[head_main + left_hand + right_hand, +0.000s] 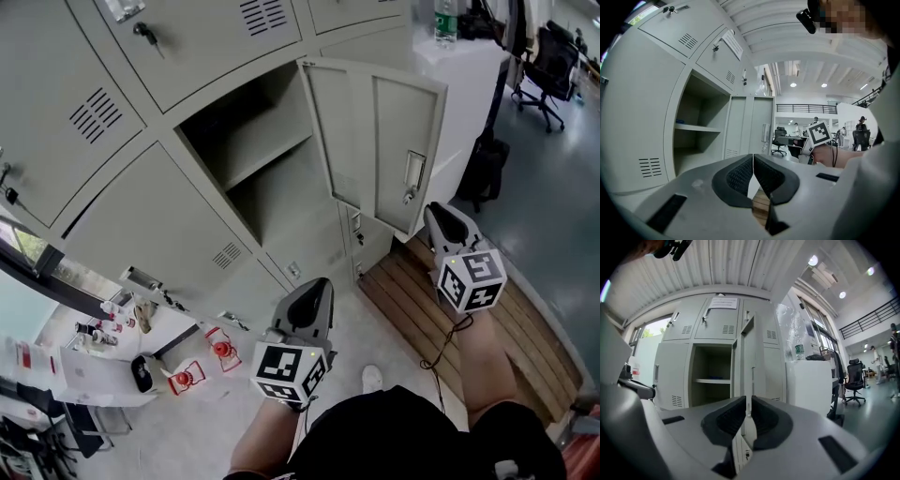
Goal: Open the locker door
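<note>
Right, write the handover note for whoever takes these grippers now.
Left gripper: shut, empty.
Right gripper: jaws a slit apart, gripping nothing, lined up with the door's edge.
Door: swung wide open, locker interior exposed.
Done: door opened.
Left: nothing visible for this job.

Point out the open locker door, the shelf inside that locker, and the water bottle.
open locker door (398, 141), head view, on the door's inner face.
shelf (270, 159), head view, on its front edge.
water bottle (799, 351), right gripper view, on its body.
</note>
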`<action>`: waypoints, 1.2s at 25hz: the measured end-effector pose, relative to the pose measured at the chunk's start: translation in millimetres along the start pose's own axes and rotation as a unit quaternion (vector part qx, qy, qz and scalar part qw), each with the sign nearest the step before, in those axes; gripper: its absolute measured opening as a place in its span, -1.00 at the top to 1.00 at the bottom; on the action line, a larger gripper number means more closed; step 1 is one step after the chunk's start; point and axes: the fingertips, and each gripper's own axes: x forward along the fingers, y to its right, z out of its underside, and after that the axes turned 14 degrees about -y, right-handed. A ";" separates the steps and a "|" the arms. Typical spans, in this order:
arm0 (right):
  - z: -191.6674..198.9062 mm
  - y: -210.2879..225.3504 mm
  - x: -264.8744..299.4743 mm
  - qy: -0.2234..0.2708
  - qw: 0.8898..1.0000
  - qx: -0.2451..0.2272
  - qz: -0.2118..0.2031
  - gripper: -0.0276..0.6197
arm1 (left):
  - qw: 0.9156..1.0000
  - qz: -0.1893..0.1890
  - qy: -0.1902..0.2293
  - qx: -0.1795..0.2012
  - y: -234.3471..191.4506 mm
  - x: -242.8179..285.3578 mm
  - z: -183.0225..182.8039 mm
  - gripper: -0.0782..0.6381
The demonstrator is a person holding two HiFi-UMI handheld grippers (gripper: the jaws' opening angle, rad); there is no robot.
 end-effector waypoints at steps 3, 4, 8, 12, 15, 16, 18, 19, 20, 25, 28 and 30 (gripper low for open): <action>2.2 -31.8 -12.9 -0.004 1.000 0.000 -0.017 0.75 | 1.000 0.002 0.003 -0.001 -3.1 -21.8 4.6 0.73; 3.3 -44.3 -17.2 -0.006 1.000 0.000 -0.024 0.75 | 1.000 0.003 0.004 -0.001 -3.9 -29.3 6.7 0.73; 9.1 -100.5 -32.2 -0.014 0.998 -0.015 -0.056 0.75 | 1.000 0.006 0.004 -0.003 -6.9 -59.9 18.2 0.73; 16.1 -158.6 -47.1 -0.021 0.996 -0.031 -0.087 0.75 | 1.000 0.006 0.004 -0.010 -12.8 -89.1 31.5 0.73; 22.1 -199.6 -59.6 -0.023 0.993 -0.043 -0.109 0.75 | 1.000 0.006 0.005 -0.014 -14.9 -110.2 42.9 0.73; 23.7 -211.6 -64.2 -0.023 0.992 -0.046 -0.115 0.75 | 1.000 0.006 0.005 -0.013 -15.1 -116.8 45.9 0.73; 26.4 -232.4 -73.1 -0.024 0.991 -0.050 -0.125 0.75 | 1.000 0.005 0.005 -0.012 -16.1 -128.9 51.1 0.73; 27.8 -241.3 -77.2 -0.024 0.990 -0.050 -0.129 0.75 | 1.000 0.005 0.005 -0.011 -16.9 -134.3 53.9 0.73; 29.4 -249.5 -81.0 -0.023 0.990 -0.049 -0.133 0.75 | 1.000 0.004 0.005 -0.010 -17.8 -139.2 56.9 0.73; 41.4 -284.7 -95.6 -0.028 0.987 -0.053 -0.150 0.75 | 1.000 0.001 -0.001 -0.005 -20.1 -157.1 73.1 0.73; 49.2 -300.3 -104.2 -0.032 0.985 -0.055 -0.157 0.75 | 1.000 0.000 -0.001 -0.003 -19.6 -164.4 79.7 0.73; 54.4 -306.2 -109.5 -0.034 0.985 -0.056 -0.158 0.75 | 1.000 -0.002 -0.001 0.001 -18.2 -168.7 82.6 0.73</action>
